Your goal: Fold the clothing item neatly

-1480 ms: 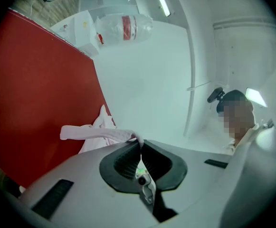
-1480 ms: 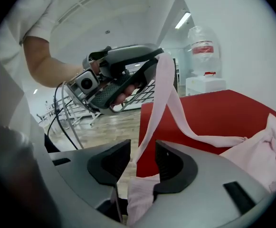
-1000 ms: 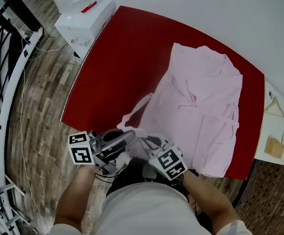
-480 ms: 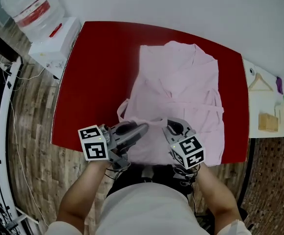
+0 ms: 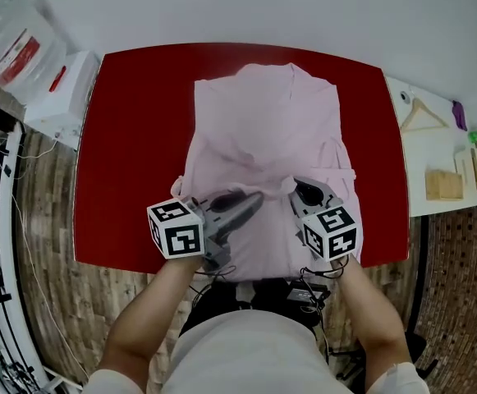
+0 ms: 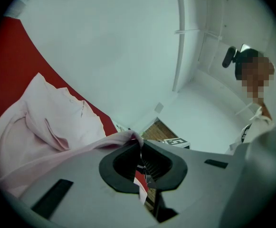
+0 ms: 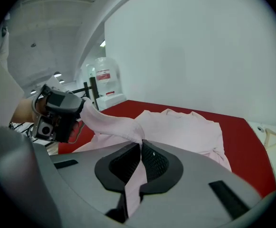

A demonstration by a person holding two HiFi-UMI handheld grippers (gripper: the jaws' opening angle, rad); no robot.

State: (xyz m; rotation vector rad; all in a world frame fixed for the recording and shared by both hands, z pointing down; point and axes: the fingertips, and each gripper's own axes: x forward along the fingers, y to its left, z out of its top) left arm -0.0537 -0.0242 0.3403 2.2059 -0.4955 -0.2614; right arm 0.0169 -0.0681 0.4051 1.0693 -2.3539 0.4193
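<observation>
Pale pink shirt [image 5: 263,130], deep red table [image 5: 135,138]. The left gripper [image 5: 257,198] and right gripper [image 5: 296,189] are grey, each with a cube of black-and-white square markers. The floor [image 5: 49,245] shows brown wood-grain planks; the wall [image 5: 304,6] is plain white.

Bright even light, soft shadows, fisheye-warped dark corners

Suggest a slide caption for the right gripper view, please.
The right claw and left claw hold a strip of the pink garment lifted above the red table.
</observation>
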